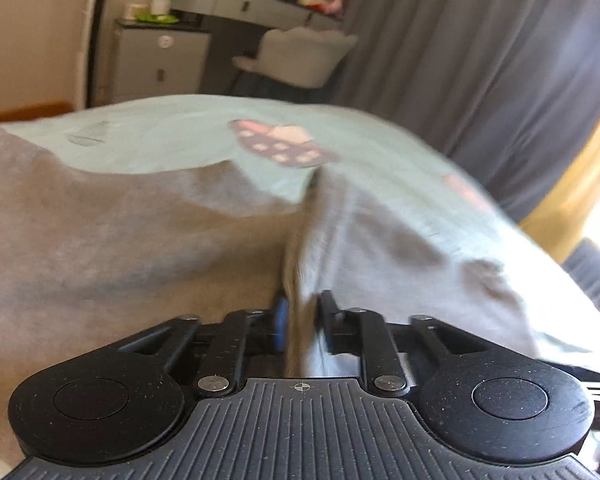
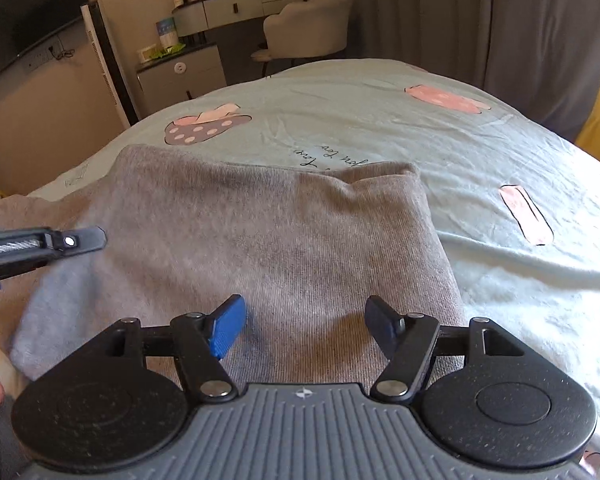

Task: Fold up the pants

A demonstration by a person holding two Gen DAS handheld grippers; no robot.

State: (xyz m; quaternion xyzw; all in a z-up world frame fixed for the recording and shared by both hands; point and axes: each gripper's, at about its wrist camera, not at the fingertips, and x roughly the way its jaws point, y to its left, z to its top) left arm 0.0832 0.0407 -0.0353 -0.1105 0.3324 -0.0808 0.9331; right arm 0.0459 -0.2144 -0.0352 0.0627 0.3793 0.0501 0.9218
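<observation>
Ahead of both grippers, a bed point(image 2: 380, 120) spreads across the view, covered in a pale green sheet point(image 2: 480, 152) printed with pink and purple shapes. On it, directly under and in front of the right gripper point(image 2: 306, 326), lie the grey pants point(image 2: 268, 232), folded over into a broad, thick panel whose far edge sits beyond the fingertips. The right gripper hovers just above the fabric with its jaws spread wide and nothing between them. To its left, the left gripper point(image 1: 302, 320) has its jaws drawn narrow, pinching a raised fold of the pants, and the cloth drapes away to either side of its fingers.
</observation>
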